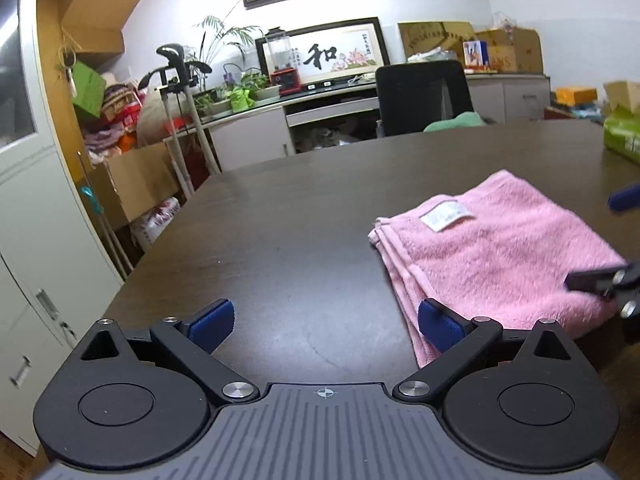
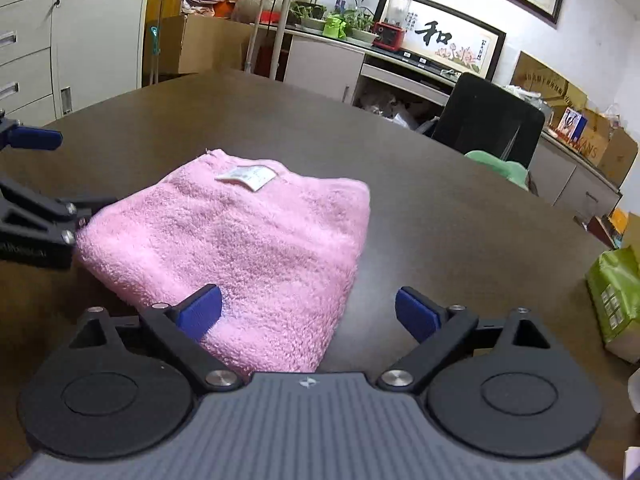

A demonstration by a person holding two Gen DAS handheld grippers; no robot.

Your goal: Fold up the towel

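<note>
Now the pink towel (image 2: 236, 248) lies folded on the dark table (image 2: 440, 184), both grippers standing by it.

The left gripper (image 1: 326, 322) has its jaws wide with only bare table between them, the towel at its two o'clock. The right gripper (image 2: 308, 312) also has wide jaws, empty; the towel's near corner lies at its eleven o'clock, a white label (image 2: 246, 176) on top.

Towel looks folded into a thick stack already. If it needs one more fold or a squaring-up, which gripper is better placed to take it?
Right, probably. The right gripper hangs over the pink towel's near end, jaws open. The left gripper is open too, but mostly over bare table beside the layered edge.
</note>
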